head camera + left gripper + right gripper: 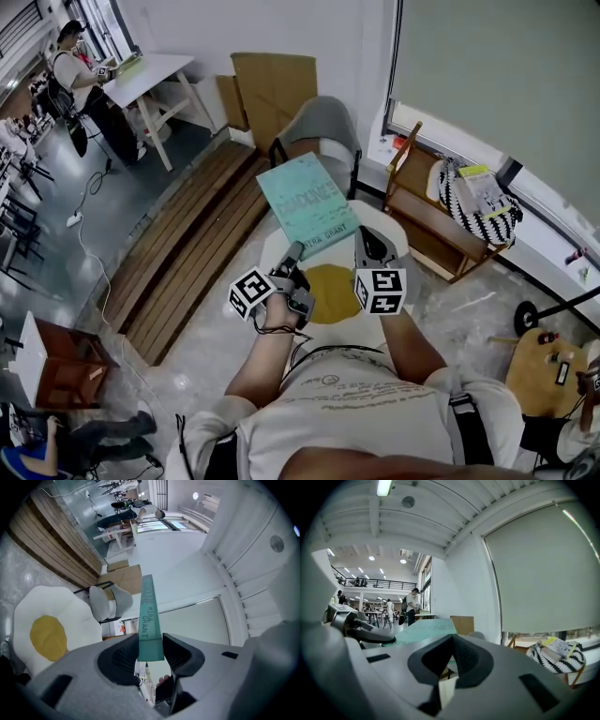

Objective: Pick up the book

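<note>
Holding the book (307, 202) in the air, above an egg-shaped cushion (330, 292).

Grips the book's near short edge with the left tongs (151, 644), pads pressed on both faces, the book seen edge-on in the left gripper view. Shows the right tongs (451, 639) with tips together and nothing between, just beside the book's near right corner. Lies roughly flat, cover up, long axis running away from the person toward a grey chair (319, 127). Behind the chair: cardboard sheets (272, 84) against the wall. Left, on the floor: wooden slats (187, 244). Right: wooden rack (441, 234) carrying a striped bag (469, 214) with a booklet resting on it. Far left: white desk (155, 75).
</note>
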{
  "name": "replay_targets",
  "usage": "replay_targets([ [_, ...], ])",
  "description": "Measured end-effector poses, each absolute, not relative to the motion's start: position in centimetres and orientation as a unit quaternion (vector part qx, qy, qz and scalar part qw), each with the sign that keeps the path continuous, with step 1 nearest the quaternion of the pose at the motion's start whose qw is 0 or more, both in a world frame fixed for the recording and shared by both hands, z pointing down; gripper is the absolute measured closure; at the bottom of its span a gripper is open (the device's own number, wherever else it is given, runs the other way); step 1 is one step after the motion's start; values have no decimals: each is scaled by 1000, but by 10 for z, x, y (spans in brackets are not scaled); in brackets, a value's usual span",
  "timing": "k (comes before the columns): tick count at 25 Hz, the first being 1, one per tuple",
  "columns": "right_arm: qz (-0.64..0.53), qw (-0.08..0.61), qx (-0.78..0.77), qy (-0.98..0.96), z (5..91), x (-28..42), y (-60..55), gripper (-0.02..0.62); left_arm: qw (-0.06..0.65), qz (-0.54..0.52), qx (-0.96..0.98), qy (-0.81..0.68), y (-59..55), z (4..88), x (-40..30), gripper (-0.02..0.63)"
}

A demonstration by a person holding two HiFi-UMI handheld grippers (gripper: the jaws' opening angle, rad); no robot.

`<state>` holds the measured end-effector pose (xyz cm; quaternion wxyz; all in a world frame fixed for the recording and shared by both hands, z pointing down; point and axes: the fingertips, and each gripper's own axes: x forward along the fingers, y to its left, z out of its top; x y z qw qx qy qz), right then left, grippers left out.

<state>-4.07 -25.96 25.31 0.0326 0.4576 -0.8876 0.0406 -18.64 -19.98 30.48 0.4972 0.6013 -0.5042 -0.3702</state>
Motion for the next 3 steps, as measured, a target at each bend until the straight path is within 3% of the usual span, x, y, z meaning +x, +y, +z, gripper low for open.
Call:
replay_targets([
  [3,39,32,459,-887,250,-41,-259,571,496,-373,602,-502,-200,302,-188,434],
])
